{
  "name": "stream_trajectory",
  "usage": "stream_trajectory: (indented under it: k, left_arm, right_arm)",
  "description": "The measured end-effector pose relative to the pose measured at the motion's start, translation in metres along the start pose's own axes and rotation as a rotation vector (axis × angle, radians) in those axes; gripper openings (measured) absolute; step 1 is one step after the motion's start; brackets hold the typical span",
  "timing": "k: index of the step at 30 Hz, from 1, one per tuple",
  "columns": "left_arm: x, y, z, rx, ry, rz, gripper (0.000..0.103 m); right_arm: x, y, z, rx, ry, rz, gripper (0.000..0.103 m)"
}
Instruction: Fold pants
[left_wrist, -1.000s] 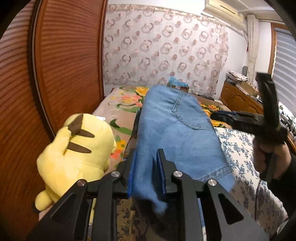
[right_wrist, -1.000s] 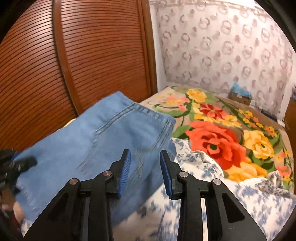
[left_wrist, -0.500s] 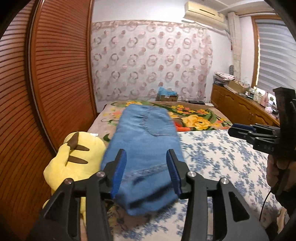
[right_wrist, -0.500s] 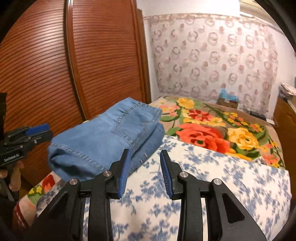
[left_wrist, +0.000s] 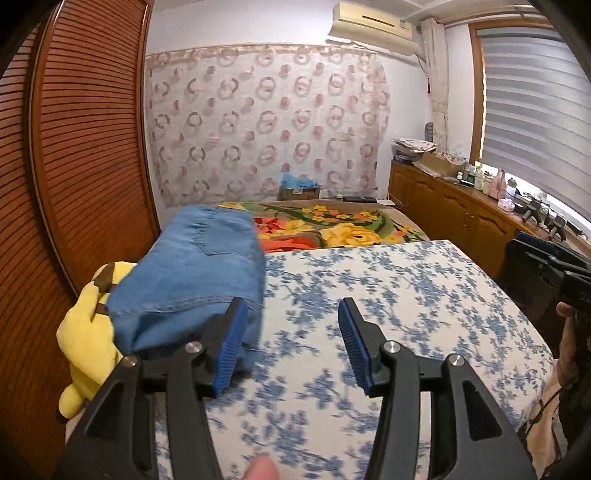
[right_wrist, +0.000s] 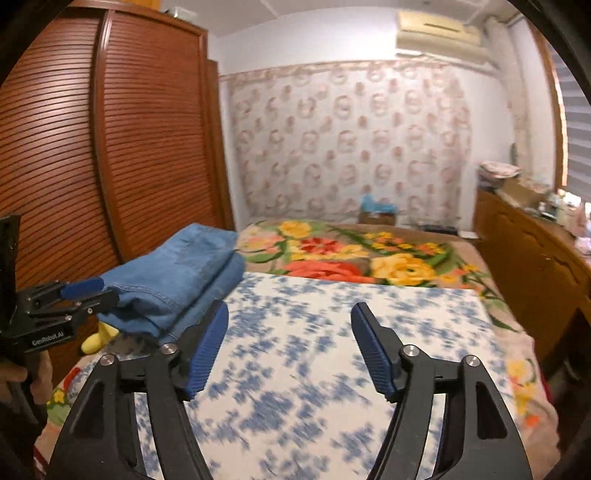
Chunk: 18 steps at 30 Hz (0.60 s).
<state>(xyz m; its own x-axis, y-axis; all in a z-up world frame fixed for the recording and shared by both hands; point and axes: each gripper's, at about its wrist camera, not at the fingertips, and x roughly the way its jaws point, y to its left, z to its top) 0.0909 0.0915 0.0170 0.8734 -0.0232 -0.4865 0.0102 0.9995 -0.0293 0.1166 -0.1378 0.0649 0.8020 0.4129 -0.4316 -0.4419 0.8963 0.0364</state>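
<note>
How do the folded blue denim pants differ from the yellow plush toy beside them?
The folded blue denim pants are flat, layered fabric on the bed; the yellow plush toy is rounded and stuffed, with brown markings. The pants partly cover the toy. Both lie along the bed's wardrobe side.

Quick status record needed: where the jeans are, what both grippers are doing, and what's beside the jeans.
jeans: folded, lying along the left side of the bed
left gripper: jaws opening, nothing between them, off the jeans
right gripper: jaws opening, nothing between them, over the blue-flowered sheet
beside jeans: yellow plush toy, partly under their near left edge
</note>
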Motion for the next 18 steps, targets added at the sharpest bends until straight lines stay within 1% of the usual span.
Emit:
stream_trajectory:
  k: [2, 4, 6, 13, 18]
  left_arm:
    - [-0.004, -0.012, 0.0, -0.004, 0.002, -0.013, 0.051]
    - [-0.007, -0.021, 0.001, -0.005, 0.004, -0.027, 0.051]
    - [-0.012, -0.028, 0.003, -0.008, -0.009, -0.039, 0.052]
    - [-0.034, -0.044, 0.007, 0.006, -0.043, -0.023, 0.059]
    - [-0.046, -0.048, 0.007, 0.001, -0.053, -0.015, 0.059]
  right_arm:
    - [-0.016, -0.007, -0.004, 0.01, -0.006, -0.032, 0.076]
    - [-0.026, -0.011, -0.007, 0.019, -0.01, -0.046, 0.078]
    - [-0.037, -0.016, -0.008, 0.023, -0.019, -0.064, 0.078]
    - [-0.065, -0.022, -0.011, 0.03, -0.052, -0.115, 0.08]
    - [-0.078, -0.023, -0.013, 0.043, -0.071, -0.15, 0.083]
